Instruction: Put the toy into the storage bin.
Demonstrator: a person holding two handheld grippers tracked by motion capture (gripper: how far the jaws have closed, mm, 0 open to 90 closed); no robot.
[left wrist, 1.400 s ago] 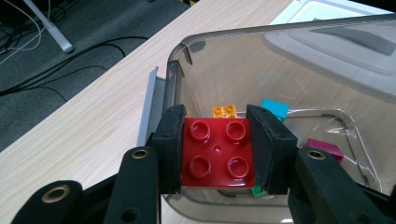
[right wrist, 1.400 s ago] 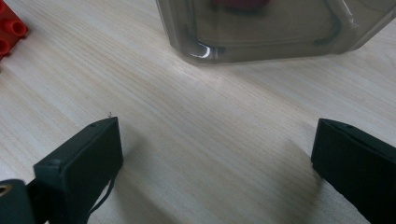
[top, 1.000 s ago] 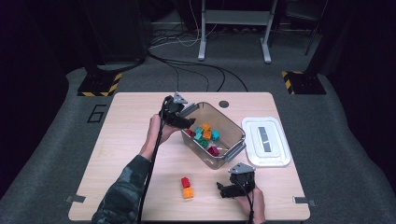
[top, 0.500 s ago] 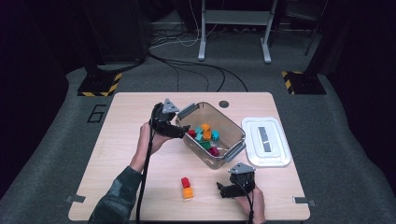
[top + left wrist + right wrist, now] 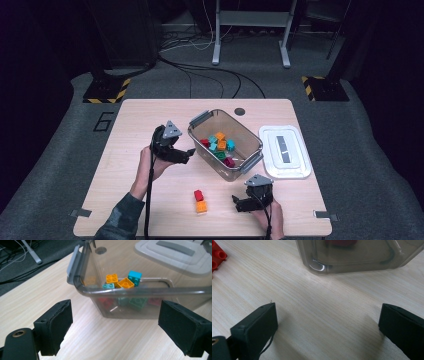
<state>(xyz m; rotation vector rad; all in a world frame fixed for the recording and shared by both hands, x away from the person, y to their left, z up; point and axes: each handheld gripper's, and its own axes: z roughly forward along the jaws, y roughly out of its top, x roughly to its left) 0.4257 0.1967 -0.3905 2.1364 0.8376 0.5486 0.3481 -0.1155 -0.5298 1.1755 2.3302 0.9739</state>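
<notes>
Beside the clear bin (image 5: 225, 145) of bricks, left gripper (image 5: 186, 155) has just been opening its jaws, wide and empty. Right gripper (image 5: 237, 204) rests wide, empty, near the red-and-orange brick stack (image 5: 200, 201). Recommend a square, level approach to that stack.

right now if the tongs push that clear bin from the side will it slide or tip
The clear bin would probably slide: it sits low and wide on the smooth wooden table. It looks like thin rigid plastic, so likely light, and only a few bricks weigh it down. Its glossy walls may be slippery to grip.
</notes>
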